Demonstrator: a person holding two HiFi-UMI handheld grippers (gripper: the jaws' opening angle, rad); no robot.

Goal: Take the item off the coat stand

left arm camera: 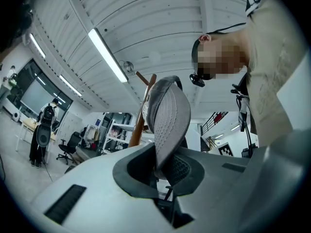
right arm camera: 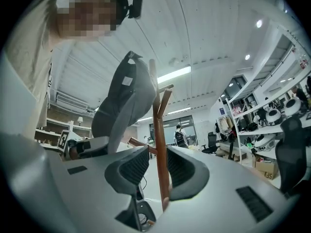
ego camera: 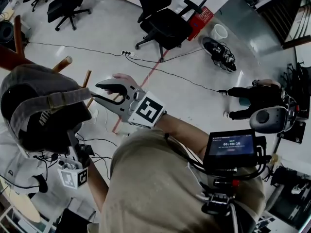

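A grey baseball cap [ego camera: 43, 106] hangs at the top of the wooden coat stand [ego camera: 63, 63] at the left of the head view. My left gripper [ego camera: 77, 147] comes up from below it, its tips hidden under the cap. In the left gripper view the left gripper [left arm camera: 163, 171] is shut on the cap's brim [left arm camera: 167, 115], with the stand [left arm camera: 141, 115] behind it. My right gripper [ego camera: 99, 93] points left at the stand. The right gripper [right arm camera: 158, 171] is open with the stand's pole [right arm camera: 161, 144] between its jaws, and the cap [right arm camera: 124, 101] leans against the pole's top.
Black office chairs [ego camera: 165, 23] [ego camera: 68, 6] stand on the floor beyond the stand. Cables [ego camera: 170, 74] and a power strip [ego camera: 129, 55] cross the floor, with a red box [ego camera: 201, 16] further back. A small screen [ego camera: 232, 147] rides on the person's chest.
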